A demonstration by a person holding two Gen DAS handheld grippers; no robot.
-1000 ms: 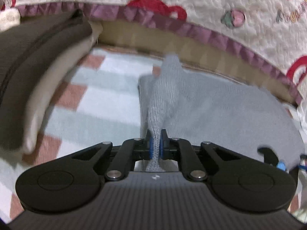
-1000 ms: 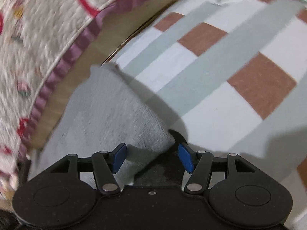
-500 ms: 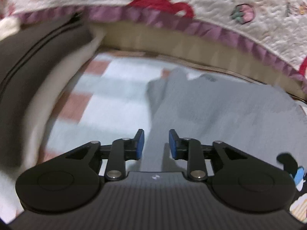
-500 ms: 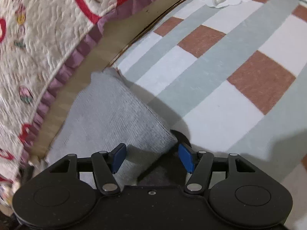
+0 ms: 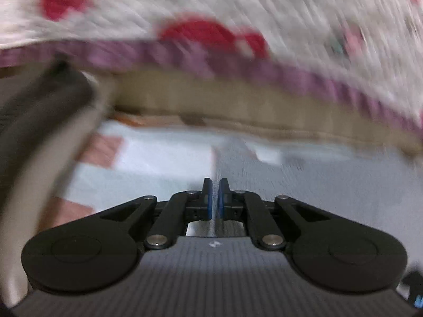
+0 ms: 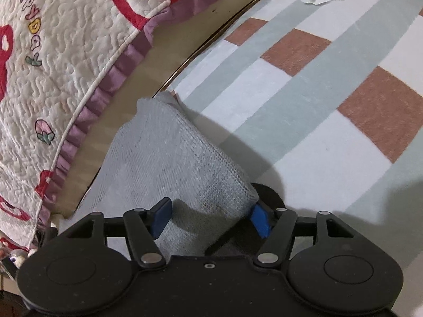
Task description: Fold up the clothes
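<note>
One checked blanket (image 6: 304, 111) spreads from 12 to 4 o'clock, one quilted cover (image 6: 60, 60) bordering it at 10. One grey knit garment (image 6: 171, 163) lies at centre. The right gripper (image 6: 210, 218) gapes around its folded corner; the left gripper (image 5: 216, 198) pinches its edge (image 5: 317, 185).

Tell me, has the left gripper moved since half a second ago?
Yes. The left gripper has dropped lower and closer to the grey knit garment: the quilt's purple frill now sits higher and larger in its blurred view, and its jaws have closed on a thin fold.
</note>
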